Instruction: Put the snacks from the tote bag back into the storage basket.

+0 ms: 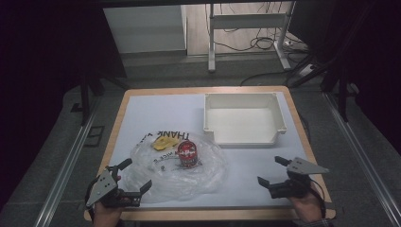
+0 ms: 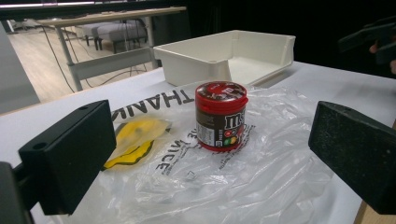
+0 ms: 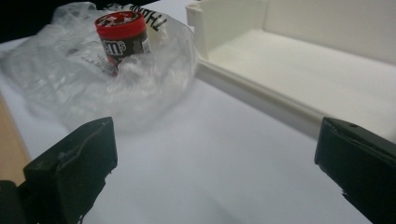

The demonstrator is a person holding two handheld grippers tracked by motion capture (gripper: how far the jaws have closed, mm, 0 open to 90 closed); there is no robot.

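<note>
Crinkling clear plastic bag (image 1: 177,168), round red-lidded jar (image 1: 188,155)

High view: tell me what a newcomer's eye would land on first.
The red-lidded candy jar stands upright in the middle of a crumpled clear plastic bag near the table's front, with a yellow packet beside it in the bag. Behind, to the right, sits an empty white tray. At the front corners, the left claw and the right claw hover open, holding nothing.
</note>
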